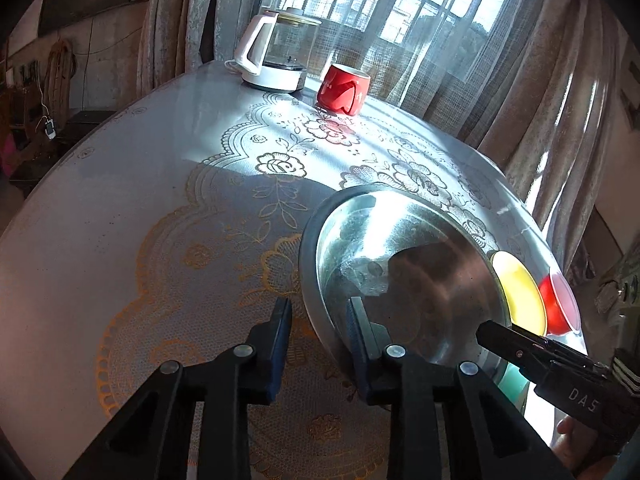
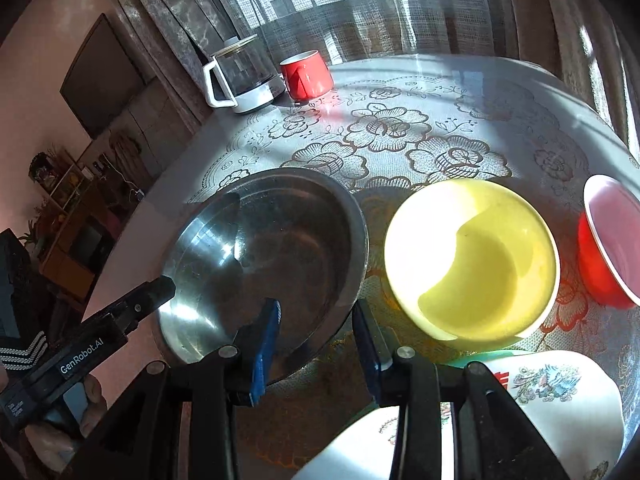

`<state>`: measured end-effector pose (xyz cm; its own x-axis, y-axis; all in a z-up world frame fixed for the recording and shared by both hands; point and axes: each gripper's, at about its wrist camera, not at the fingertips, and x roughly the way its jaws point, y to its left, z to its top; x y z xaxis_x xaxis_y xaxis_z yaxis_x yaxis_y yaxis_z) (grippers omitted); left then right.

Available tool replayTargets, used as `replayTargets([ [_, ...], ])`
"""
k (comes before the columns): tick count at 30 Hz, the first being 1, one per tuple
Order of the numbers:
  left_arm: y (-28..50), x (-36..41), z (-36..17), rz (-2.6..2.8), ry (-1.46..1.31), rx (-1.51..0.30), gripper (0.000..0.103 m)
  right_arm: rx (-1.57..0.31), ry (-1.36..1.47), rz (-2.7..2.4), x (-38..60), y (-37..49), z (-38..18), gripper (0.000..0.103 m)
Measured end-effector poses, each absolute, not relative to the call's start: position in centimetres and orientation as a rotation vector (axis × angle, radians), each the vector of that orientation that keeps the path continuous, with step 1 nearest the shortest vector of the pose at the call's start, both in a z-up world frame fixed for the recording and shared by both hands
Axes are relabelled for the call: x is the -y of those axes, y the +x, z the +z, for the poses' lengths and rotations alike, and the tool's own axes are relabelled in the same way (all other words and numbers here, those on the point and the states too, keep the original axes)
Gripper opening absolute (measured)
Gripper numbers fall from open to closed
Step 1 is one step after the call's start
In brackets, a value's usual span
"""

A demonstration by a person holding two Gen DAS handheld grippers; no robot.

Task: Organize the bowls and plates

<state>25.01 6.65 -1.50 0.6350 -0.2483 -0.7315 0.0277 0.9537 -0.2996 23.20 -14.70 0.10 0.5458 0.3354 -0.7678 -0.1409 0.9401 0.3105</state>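
A steel plate [image 1: 404, 272] lies on the lace-covered table; it also shows in the right wrist view [image 2: 260, 256]. My left gripper [image 1: 318, 320] is open, its jaws straddling the plate's near left rim. My right gripper [image 2: 316, 332] is open, its jaws straddling the plate's near right rim. A yellow bowl [image 2: 472, 260] stands right of the plate, and a red bowl [image 2: 608, 248] is further right. In the left wrist view the yellow bowl [image 1: 520, 292] and red bowl [image 1: 560, 304] peek out behind the plate. A white floral dish [image 2: 556, 392] lies at the near right.
A glass kettle with white handle [image 1: 276, 52] and a red mug [image 1: 344, 88] stand at the far edge of the table [image 1: 120, 208] by the curtained window. The right gripper's body [image 1: 560, 368] shows at the lower right. A green item [image 1: 514, 380] lies under the plate's near edge.
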Motion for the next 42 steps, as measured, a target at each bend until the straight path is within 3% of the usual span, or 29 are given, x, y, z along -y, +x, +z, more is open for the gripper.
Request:
replayTargets([
  [1, 25.0, -6.5, -1.6, -0.169, -0.269, -0.867, 0.021, -0.957, 0.209, 0.285, 14.4, 23.3, 0.0, 0.037],
  [8, 23.3, -7.0, -1.4, -0.154, -0.277, -0.854, 0.022, -0.943, 0.179, 0.298, 14.0, 22.7, 0.1, 0.028],
  [42, 6.3, -11.3, 0.5, -0.069, -0.264, -0.809, 0.026, -0.888, 0.073, 0.51, 8.7, 10.0, 1.3, 0.028],
])
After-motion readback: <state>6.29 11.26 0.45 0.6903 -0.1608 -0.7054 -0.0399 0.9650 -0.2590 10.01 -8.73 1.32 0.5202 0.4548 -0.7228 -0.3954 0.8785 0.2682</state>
